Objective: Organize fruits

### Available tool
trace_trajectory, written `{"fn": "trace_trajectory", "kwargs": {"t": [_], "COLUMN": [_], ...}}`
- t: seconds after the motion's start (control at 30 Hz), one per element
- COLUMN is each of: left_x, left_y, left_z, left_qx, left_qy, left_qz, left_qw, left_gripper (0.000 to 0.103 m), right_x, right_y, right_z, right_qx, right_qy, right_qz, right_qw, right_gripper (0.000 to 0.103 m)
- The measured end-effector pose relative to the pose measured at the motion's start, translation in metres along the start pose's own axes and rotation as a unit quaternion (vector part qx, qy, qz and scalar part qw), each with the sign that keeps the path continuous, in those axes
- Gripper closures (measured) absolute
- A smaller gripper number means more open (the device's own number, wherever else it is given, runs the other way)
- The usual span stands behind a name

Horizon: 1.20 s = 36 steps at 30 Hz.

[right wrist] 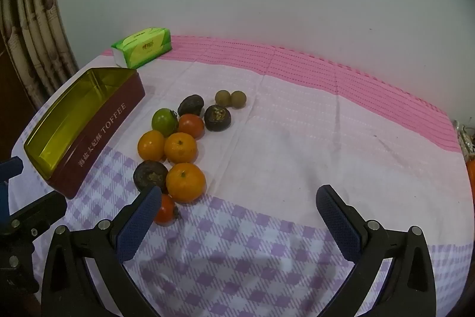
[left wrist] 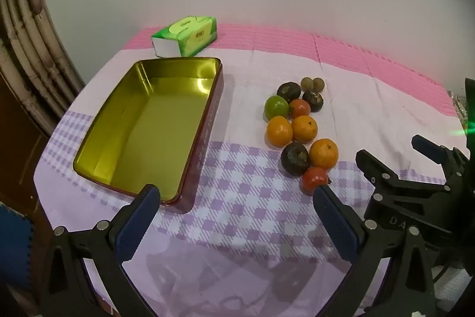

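A cluster of fruit lies on the tablecloth: three oranges, two red tomatoes, a green fruit, three dark round fruits and two small brown ones. An empty gold-lined red tin stands to the left of them. My left gripper is open and empty, above the cloth between tin and fruit. My right gripper is open and empty, just right of the nearest fruit; it also shows in the left wrist view.
A green tissue pack lies at the back left by the wall. The pink and purple checked cloth covers the table. Bamboo-like poles stand at the left edge.
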State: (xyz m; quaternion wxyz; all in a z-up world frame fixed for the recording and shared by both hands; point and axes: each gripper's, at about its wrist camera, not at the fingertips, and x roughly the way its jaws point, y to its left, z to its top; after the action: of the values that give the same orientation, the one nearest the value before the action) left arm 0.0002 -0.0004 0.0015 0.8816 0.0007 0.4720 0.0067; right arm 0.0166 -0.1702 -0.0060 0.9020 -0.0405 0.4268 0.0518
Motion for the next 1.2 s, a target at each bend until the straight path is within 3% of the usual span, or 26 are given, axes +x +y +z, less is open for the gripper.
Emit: {"fn": "trace_trajectory", "kwargs": {"t": [1.2], "left_x": [0.018], "left_y": [0.005], "left_z": [-0.006], "left_qx": [-0.009], "left_qy": [0.026], "left_qz": [0.011], "left_qw": [0.9995], "left_gripper": [0.001], "right_x": [0.000], "right_y": [0.003], "right_z": [0.001], "right_qx": [0.003], "right_qy": [-0.001], "right_qz": [0.005], "right_qw": [1.000], "right_gripper": [0.000]}}
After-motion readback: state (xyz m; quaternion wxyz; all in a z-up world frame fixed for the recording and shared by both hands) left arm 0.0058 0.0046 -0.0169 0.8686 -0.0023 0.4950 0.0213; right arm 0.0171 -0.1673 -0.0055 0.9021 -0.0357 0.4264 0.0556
